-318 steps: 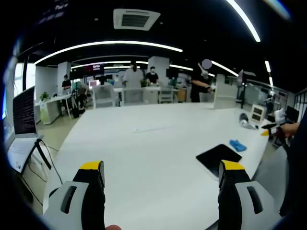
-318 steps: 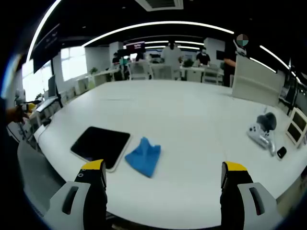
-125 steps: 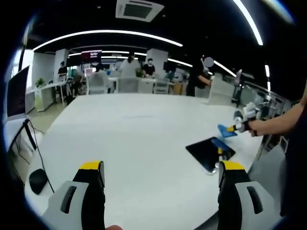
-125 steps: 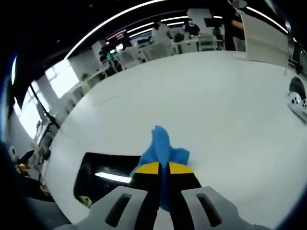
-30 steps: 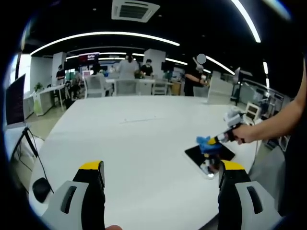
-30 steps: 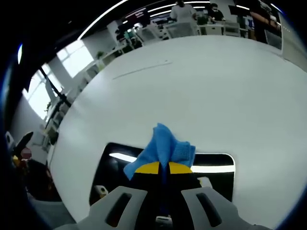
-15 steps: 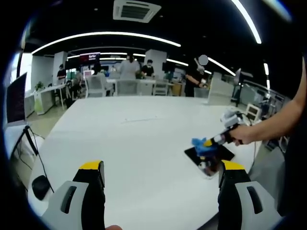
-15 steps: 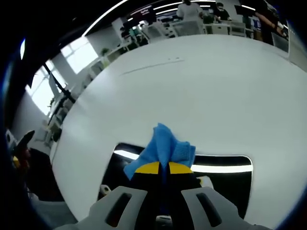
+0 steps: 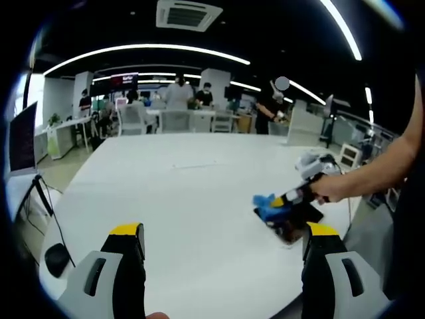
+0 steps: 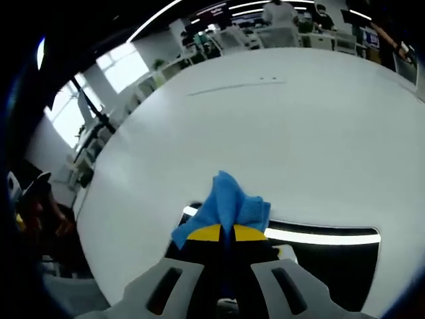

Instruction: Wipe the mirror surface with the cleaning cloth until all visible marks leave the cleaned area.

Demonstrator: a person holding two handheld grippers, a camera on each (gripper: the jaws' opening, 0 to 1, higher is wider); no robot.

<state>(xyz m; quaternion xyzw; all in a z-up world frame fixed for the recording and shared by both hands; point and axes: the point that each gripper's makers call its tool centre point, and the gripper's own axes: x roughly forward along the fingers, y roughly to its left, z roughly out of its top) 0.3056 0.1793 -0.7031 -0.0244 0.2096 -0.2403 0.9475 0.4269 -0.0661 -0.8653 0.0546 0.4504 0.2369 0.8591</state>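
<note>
Cloth [image 10: 227, 205], blue and crumpled, is sitting pinched between closed jaws of right gripper [image 10: 222, 234], pressing on near edge of flat dark mirror [image 10: 332, 256] w/ a bright light strip reflecting in it. Mirror is lying on white round-edged table [image 10: 279, 133]. Left gripper [image 9: 222, 234] is hovering w/ jaws wide apart, holding nothing.

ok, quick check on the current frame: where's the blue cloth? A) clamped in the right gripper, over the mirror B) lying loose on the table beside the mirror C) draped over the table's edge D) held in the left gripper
A: the right gripper has its yellow-tipped jaws shut on the blue cloth, with the dark mirror right beneath it; the left gripper stands open and empty over the white table.
</note>
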